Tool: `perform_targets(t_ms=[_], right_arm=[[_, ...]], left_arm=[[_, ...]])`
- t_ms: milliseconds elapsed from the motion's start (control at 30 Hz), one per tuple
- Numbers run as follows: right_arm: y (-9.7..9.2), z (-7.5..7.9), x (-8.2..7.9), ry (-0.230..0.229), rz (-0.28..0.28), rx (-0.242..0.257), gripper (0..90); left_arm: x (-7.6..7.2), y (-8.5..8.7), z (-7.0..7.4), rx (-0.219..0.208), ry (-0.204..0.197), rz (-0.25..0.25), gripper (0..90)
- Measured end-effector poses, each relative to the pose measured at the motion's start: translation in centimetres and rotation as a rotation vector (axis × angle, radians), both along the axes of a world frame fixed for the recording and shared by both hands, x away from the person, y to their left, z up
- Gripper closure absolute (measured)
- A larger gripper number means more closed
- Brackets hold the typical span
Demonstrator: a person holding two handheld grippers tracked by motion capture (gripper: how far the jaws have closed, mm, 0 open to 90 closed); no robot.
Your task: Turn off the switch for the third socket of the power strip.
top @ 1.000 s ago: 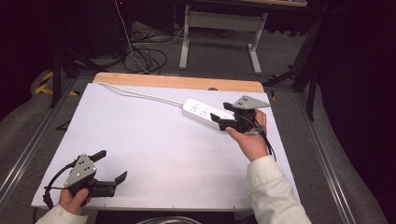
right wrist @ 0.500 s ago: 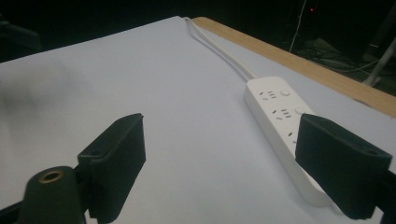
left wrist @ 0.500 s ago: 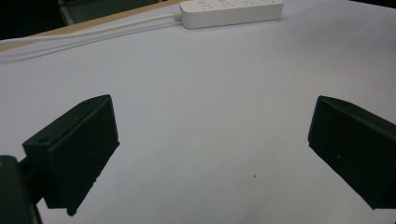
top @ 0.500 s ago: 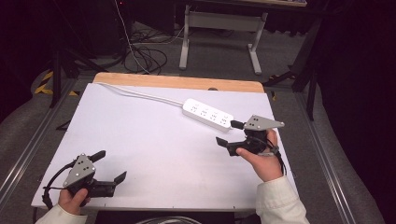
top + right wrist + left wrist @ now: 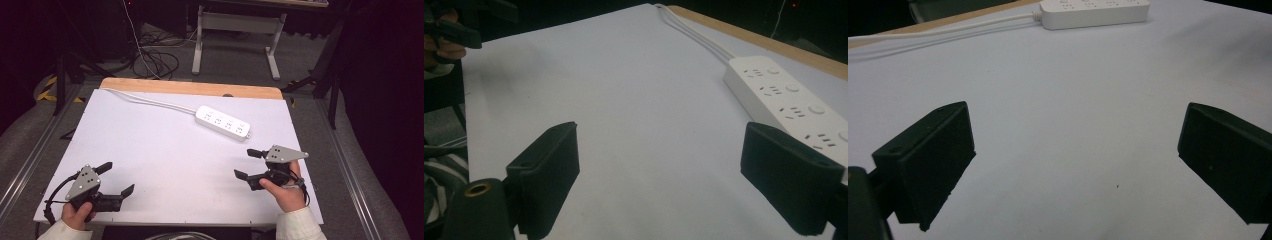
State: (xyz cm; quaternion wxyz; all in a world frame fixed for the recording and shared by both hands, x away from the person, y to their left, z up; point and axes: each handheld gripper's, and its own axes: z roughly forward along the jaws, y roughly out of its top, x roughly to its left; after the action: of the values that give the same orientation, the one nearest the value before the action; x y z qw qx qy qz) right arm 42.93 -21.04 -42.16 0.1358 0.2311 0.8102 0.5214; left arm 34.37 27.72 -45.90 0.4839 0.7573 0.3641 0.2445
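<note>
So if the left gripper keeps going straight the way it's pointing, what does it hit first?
Bare white tabletop lies ahead of the open left gripper; the first object in line looks like the white plastic power strip at the far side, though depth is uncertain.

- The left gripper (image 5: pixel 1073 170) has its two black fingers (image 5: pixel 930 160) set wide apart, one rising at the lower left of the view and the other at the lower right.
- Nothing lies between the fingers — just bare white surface (image 5: pixel 1073 110).
- A small dark speck sits on the surface between the fingers, closer to the right one.
- At the top of the view lies a white power strip (image 5: pixel 1095 10), flat on the surface and well apart from the fingers.
- A white cable (image 5: pixel 948 31) leaves the strip's left end and runs off toward the left edge of the view.
- Beyond the cable a strip of tan wood (image 5: pixel 948 21) edges the white surface — darkness lies behind it.
</note>
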Motion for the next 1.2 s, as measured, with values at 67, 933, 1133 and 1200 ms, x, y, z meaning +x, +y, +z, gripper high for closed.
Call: perform_targets(t_ms=[67, 933, 1133, 1200], right_arm=[[-0.2, -0.4, -0.2, -0.005, 0.005, -0.005, 16.2], [-2.2, -7.0, -2.6, 0.082, -0.051, -0.049, 25.5], [-2.2, -7.0, -2.4, 0.077, -0.04, -0.072, 18.6], [-2.2, -6.9, -2.4, 0.063, -0.034, -0.076, 16.2]], left_arm=[[0.0, 0.0, 0.0, -0.001, -0.003, 0.002, 2.2], [-0.1, 0.6, -0.5, -0.006, -0.007, 0.025, 2.2], [0.1, 0.6, -0.5, -0.02, -0.029, 0.024, 2.2], [0.1, 0.5, -0.5, -0.018, -0.03, 0.025, 2.0]])
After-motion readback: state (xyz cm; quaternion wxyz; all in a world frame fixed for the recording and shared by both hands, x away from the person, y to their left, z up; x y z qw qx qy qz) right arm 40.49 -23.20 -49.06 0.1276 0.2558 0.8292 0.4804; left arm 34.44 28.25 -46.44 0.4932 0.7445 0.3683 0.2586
